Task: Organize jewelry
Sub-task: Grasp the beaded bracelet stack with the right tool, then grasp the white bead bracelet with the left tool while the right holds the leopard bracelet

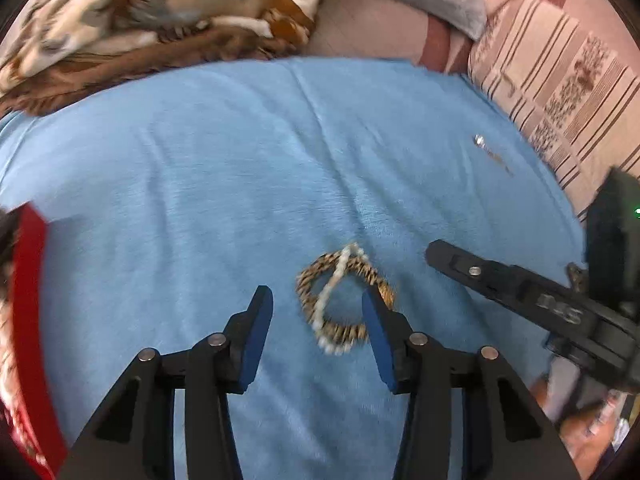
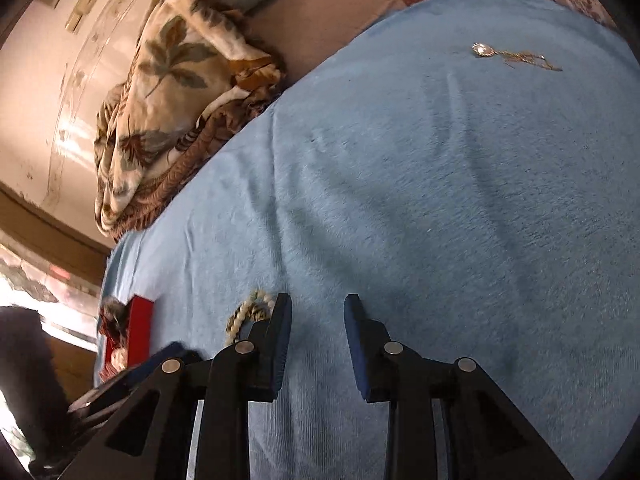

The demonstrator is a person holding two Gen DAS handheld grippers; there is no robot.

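A gold-and-black beaded bracelet (image 1: pixel 340 300) with a white bead strand across it lies on the blue cloth (image 1: pixel 240 160). My left gripper (image 1: pixel 318 300) is open just above it, fingers either side, the right finger overlapping its edge. In the right wrist view the bracelet (image 2: pixel 248 314) peeks out left of my open, empty right gripper (image 2: pixel 318 308). A thin gold chain with a shiny pendant (image 1: pixel 490 152) lies far right on the cloth; it also shows in the right wrist view (image 2: pixel 512 56). A red jewelry box (image 1: pixel 28 300) stands at the left edge, also in the right wrist view (image 2: pixel 132 332).
A leaf-patterned blanket (image 1: pixel 152 20) is bunched beyond the cloth's far edge. A striped pink pillow (image 1: pixel 568 80) lies at the right. The right gripper's black body (image 1: pixel 540 300) reaches in from the right, close to the bracelet.
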